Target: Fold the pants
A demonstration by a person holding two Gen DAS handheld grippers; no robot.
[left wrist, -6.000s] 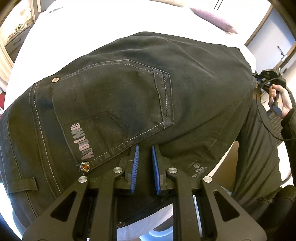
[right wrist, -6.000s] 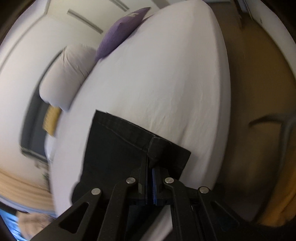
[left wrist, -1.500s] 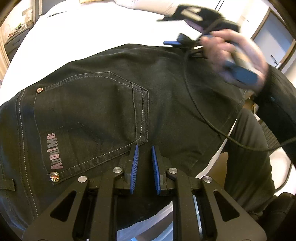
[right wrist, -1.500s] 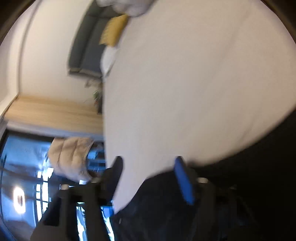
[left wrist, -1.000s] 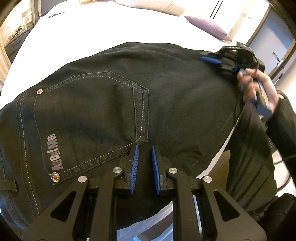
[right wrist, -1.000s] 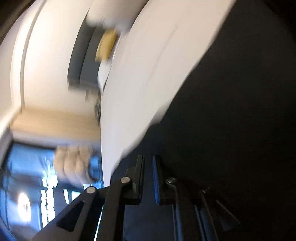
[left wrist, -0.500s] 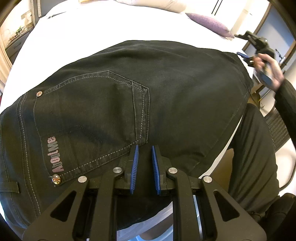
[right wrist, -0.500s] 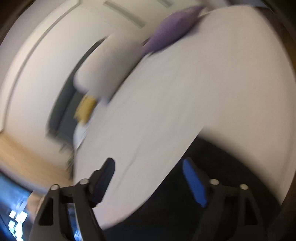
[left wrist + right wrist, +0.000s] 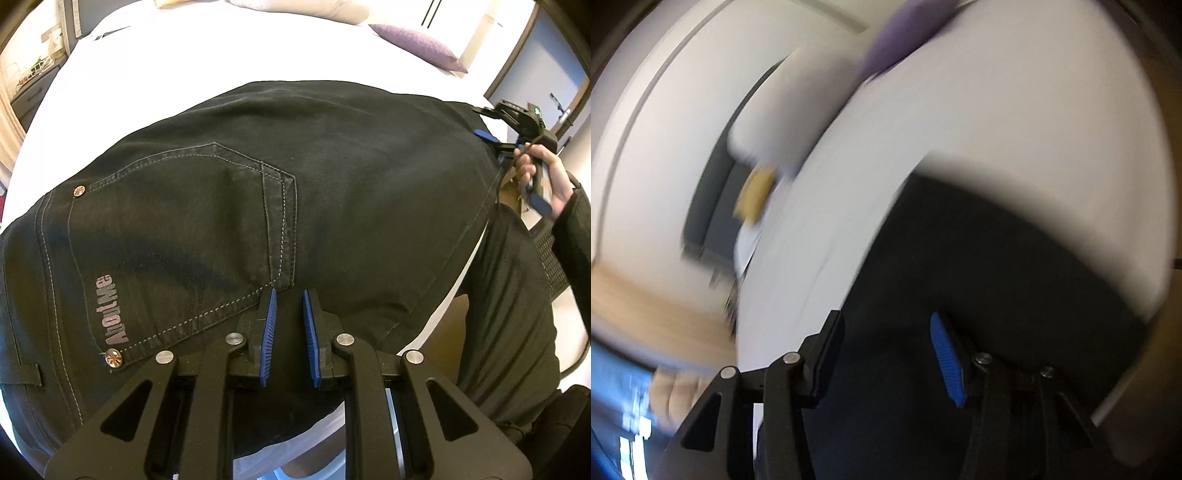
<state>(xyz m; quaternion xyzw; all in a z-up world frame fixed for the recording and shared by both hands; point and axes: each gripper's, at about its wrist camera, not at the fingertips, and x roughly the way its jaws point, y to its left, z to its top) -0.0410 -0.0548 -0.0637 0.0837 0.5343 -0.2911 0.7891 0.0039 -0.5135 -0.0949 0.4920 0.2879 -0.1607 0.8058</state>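
Observation:
Black jeans (image 9: 332, 192) lie flat on the white bed (image 9: 207, 48), back pocket up, with the person's leg past the bed's right edge. My left gripper (image 9: 288, 295) points down at the cloth just right of the pocket's corner; its blue pads stand a narrow gap apart and no fold shows pinched between them. A hand holds my right gripper (image 9: 484, 123) at the jeans' far right end. In the blurred right wrist view its jaws (image 9: 884, 321) are closing above the dark jeans (image 9: 979, 258); the pads touch no cloth that I can see.
A purple pillow (image 9: 417, 40) and a pale one (image 9: 295, 5) lie at the head of the bed. The bed's edge (image 9: 447, 295) runs under the jeans at the right, with floor below. A door (image 9: 554, 88) stands at the far right.
The right gripper swung from over the jeans out to their right end; its jaws went from shut to wide, then narrower. The left gripper and the jeans stayed still.

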